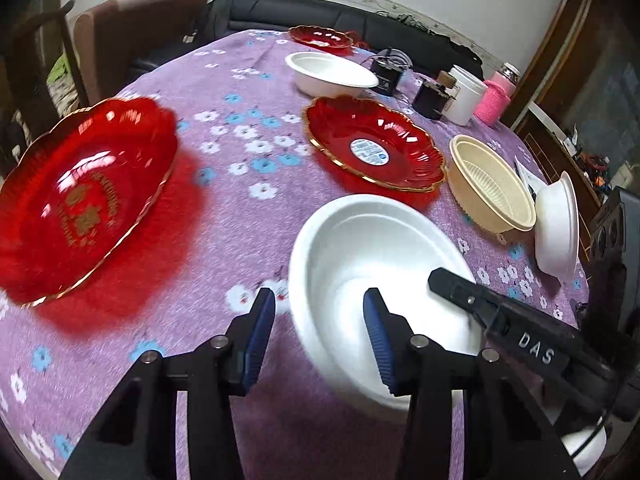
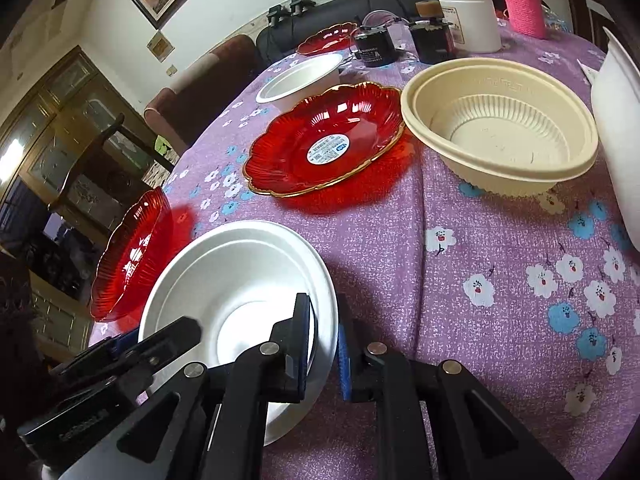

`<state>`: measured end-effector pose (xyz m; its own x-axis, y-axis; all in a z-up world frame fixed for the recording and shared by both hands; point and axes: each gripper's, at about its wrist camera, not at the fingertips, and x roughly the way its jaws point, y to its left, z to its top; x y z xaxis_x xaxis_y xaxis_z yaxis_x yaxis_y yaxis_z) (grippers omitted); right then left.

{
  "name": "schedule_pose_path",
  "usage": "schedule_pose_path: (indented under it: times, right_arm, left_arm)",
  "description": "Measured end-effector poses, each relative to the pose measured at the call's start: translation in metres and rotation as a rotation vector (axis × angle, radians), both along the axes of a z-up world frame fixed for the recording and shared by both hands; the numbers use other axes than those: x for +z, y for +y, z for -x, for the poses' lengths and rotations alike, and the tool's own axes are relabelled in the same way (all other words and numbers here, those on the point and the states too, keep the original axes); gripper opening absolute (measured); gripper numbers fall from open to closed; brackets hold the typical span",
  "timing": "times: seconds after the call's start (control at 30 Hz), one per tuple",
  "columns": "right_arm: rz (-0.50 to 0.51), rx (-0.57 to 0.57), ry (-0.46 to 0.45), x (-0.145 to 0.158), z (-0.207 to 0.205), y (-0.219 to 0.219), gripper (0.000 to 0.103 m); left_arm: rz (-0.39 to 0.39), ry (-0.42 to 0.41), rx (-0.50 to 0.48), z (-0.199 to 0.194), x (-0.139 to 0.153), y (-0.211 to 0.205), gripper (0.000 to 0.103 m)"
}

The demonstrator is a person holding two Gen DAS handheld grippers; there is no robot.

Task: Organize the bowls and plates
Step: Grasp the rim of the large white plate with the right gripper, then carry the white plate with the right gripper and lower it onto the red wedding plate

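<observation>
A white foam bowl (image 1: 380, 248) (image 2: 240, 272) sits on the purple flowered tablecloth (image 1: 240, 224) near its front edge. My left gripper (image 1: 319, 298) (image 2: 140, 344) straddles the bowl's left rim, one blue pad outside and one inside, with a gap showing, so it is open. At the opposite rim my right gripper (image 2: 322, 340) (image 1: 444, 280) is shut on the bowl's edge. A red plate (image 1: 84, 200) (image 2: 132, 256) lies to the left. Behind are a second red plate (image 1: 374, 148) (image 2: 326, 140) with a sticker and a cream ribbed bowl (image 1: 490, 184) (image 2: 500, 120).
Farther back stand another white bowl (image 1: 332, 74) and a third red plate (image 1: 320, 38). A tilted white bowl (image 1: 558, 224) leans at the right edge. Dark jars (image 1: 432, 96), a white cup (image 1: 466, 94) and a pink bottle (image 1: 496, 98) crowd the far right. Chairs and a sofa ring the table.
</observation>
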<state>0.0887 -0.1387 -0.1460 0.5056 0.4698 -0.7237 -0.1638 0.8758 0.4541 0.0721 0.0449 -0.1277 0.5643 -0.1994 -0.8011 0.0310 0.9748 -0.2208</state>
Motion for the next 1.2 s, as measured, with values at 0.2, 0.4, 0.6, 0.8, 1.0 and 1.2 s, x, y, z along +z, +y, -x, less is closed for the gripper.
schedule_pose_path:
  times: [0.2, 0.4, 0.6, 0.8, 1.0, 1.2]
  right_arm:
    - [-0.01, -0.007, 0.026, -0.008, -0.006, 0.001, 0.018]
    - [0.004, -0.014, -0.026, -0.006, -0.001, 0.008, 0.018]
    - [-0.019, -0.004, -0.196, 0.02, 0.025, 0.023, 0.017]
    - [0.012, 0.042, -0.26, 0.062, 0.056, 0.058, 0.017]
    - [0.052, 0.133, -0.272, 0.1, 0.044, 0.111, 0.017]
    - [0.137, 0.208, -0.179, 0.088, 0.0, 0.193, 0.018]
  left_arm:
    - [-0.029, 0.015, -0.048, -0.014, -0.01, -0.018, 0.034]
    - [-0.051, 0.014, -0.028, -0.012, -0.011, -0.011, 0.021]
    - [-0.069, -0.085, 0.003, 0.017, 0.021, 0.005, 0.02]
    - [-0.089, -0.214, 0.036, 0.049, 0.063, 0.032, 0.023]
    - [-0.096, -0.246, 0.106, 0.044, 0.087, 0.089, 0.024]
    - [-0.144, -0.177, 0.183, 0.004, 0.073, 0.148, 0.026]
